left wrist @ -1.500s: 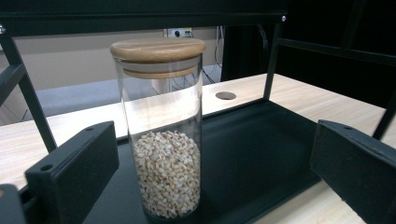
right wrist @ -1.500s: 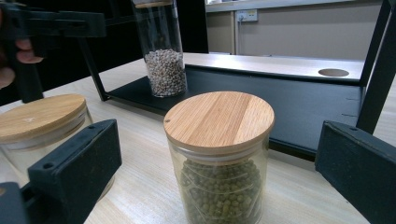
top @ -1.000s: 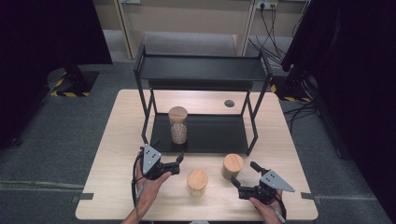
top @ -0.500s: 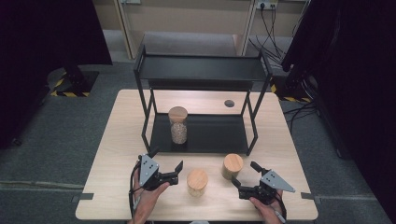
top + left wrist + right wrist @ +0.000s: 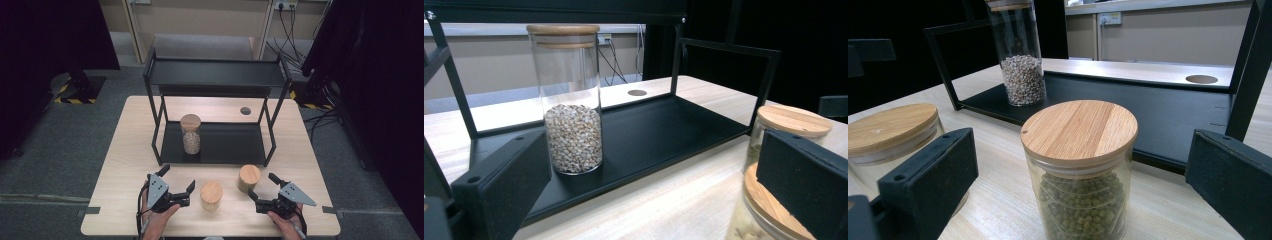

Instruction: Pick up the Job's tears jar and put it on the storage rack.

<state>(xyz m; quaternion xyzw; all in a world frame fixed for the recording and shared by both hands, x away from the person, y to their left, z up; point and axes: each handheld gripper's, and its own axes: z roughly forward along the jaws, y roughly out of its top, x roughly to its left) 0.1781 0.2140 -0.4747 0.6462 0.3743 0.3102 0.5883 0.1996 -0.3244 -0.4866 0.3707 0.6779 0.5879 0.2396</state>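
A tall glass jar (image 5: 190, 135) of pale grains with a wooden lid stands on the lower shelf of a black rack (image 5: 220, 75). It rises between my jaws, farther off, in the left gripper view (image 5: 573, 100). Two short wooden-lidded jars stand on the table in front of the rack: one in the middle (image 5: 211, 194) and one of green beans (image 5: 248, 177) to its right. My left gripper (image 5: 177, 178) is open just left of the middle jar (image 5: 769, 210). My right gripper (image 5: 262, 185) is open, with the green-bean jar (image 5: 1079, 170) standing close in front of its jaws, untouched.
The light wooden table (image 5: 135, 150) has a round cable hole (image 5: 245, 110) at the back right. The rack's thin black legs (image 5: 269, 145) frame the lower shelf, and its top shelf is bare. Dark curtains and grey floor surround the table.
My left gripper has drawn back toward the table's front edge and turned toward the middle jar. The right gripper and the jars have not moved.
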